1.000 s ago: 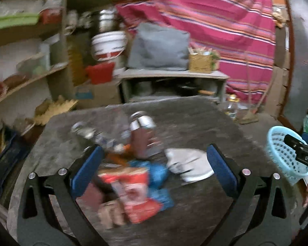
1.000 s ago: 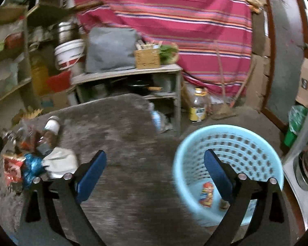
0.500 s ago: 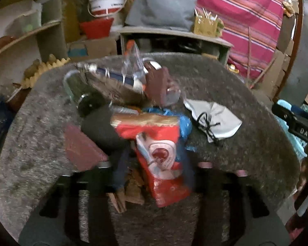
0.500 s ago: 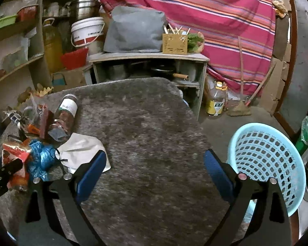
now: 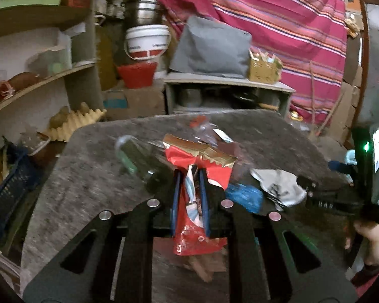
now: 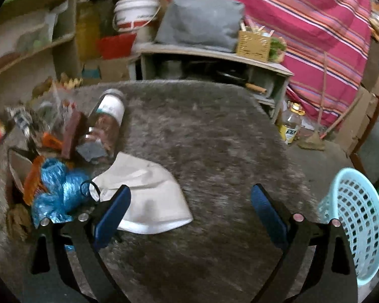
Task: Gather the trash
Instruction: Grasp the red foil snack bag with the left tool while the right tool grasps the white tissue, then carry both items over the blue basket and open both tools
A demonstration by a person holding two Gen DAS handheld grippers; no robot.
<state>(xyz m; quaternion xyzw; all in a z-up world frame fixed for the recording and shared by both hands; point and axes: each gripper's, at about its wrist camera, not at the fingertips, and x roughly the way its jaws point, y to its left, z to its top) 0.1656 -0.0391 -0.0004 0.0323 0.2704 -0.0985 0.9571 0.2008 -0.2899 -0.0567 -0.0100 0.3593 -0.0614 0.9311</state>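
Note:
My left gripper [image 5: 190,174] is shut on a red snack packet [image 5: 199,237] with a gold top edge and holds it lifted above the grey carpeted table [image 5: 93,176]. The trash pile lies on the table's left side: a white face mask [image 6: 149,202], a blue plastic bag [image 6: 58,192], a brown bottle with a white cap [image 6: 106,123] and several wrappers [image 6: 50,126]. My right gripper [image 6: 190,199] is open and empty, low over the table just right of the mask. A light blue trash basket [image 6: 358,217] stands off the table's right edge.
Shelves [image 5: 38,80] with clutter line the left. A low grey cabinet [image 6: 214,68] with a grey bag and a wicker box stands behind the table. A striped pink cloth [image 6: 315,25] hangs at the back. An oil bottle [image 6: 290,126] and a broom stand on the floor.
My left gripper dropped onto the pile, closed on the red snack packet and lifted it. My right gripper swung left from over the basket to beside the white mask, still open.

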